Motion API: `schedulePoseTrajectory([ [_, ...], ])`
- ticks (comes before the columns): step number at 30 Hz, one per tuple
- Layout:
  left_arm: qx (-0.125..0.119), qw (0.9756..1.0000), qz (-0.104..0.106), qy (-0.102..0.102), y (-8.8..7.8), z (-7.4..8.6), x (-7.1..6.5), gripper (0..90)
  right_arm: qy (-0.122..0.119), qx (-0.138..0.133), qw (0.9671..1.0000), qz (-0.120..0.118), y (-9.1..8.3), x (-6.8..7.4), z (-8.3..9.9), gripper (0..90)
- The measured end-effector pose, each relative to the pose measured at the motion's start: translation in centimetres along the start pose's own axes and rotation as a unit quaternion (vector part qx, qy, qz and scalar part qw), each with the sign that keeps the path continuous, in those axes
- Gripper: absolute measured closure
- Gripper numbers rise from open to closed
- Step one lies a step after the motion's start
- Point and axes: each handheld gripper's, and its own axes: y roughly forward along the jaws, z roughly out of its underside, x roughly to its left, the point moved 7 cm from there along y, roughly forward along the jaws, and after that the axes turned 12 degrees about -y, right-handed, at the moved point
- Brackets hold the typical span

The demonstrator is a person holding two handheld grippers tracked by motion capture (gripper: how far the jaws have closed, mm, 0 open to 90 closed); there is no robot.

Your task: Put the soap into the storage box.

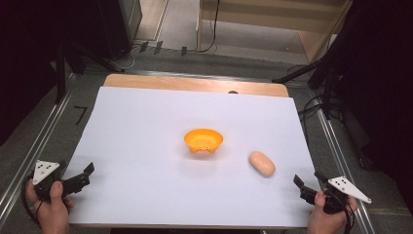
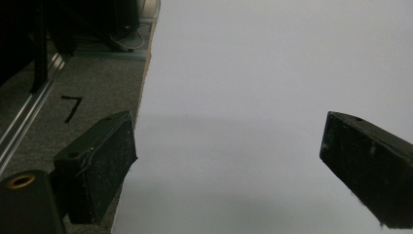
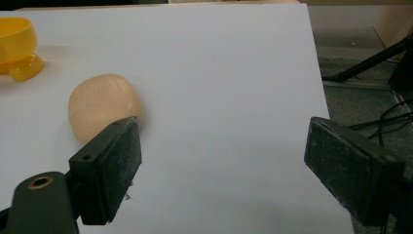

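Item: pale bread roll [image 1: 262, 163] — lies untouched on the white tabletop [image 1: 146, 146], right of the orange bowl [image 1: 203, 140]. Right hand-held gripper [image 1: 306, 187] — spread, empty, near the roll. Left hand-held gripper [image 1: 83, 176] — spread, idle. Progress: nothing grasped; pickup and likely placing remain.

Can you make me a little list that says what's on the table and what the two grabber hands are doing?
Table cover: big white paper sheet on a wooden table
Bowl: small orange plastic bowl with little feet, near the middle of the sheet, upright
Lump: smooth peach-coloured oval lump, lying on the sheet to the right of the bowl, apart from it
Left gripper: jaws open, nothing between them, at the sheet's near left edge
Right gripper: jaws open, nothing held, near the lump but apart from it
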Motion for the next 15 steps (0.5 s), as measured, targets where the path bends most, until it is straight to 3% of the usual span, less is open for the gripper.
schedulePoseTrajectory([
  [4,-0.004,1.0000,-0.003,0.004,0.0,0.0,-0.1,6.8,-0.014,0.010,0.9996,-0.021,0.1,0.3,-0.1,15.1],
  [8,-0.005,1.0000,-0.004,0.007,-0.1,0.0,-0.1,6.8,-0.046,0.031,0.9982,-0.025,0.1,0.0,-0.6,14.8],
  [10,-0.005,1.0000,-0.004,0.005,-0.1,0.0,-0.1,6.8,-0.048,0.043,0.9969,-0.045,-0.1,0.0,-1.0,13.7],
  [12,-0.005,1.0000,-0.004,0.004,-0.1,0.0,-0.1,6.8,-0.057,0.062,0.9947,-0.059,0.0,0.1,-1.1,13.2],
  [15,-0.003,1.0000,-0.004,0.006,0.0,0.0,-0.1,6.8,-0.088,0.123,0.9848,-0.086,0.5,0.5,-0.8,12.0],
])
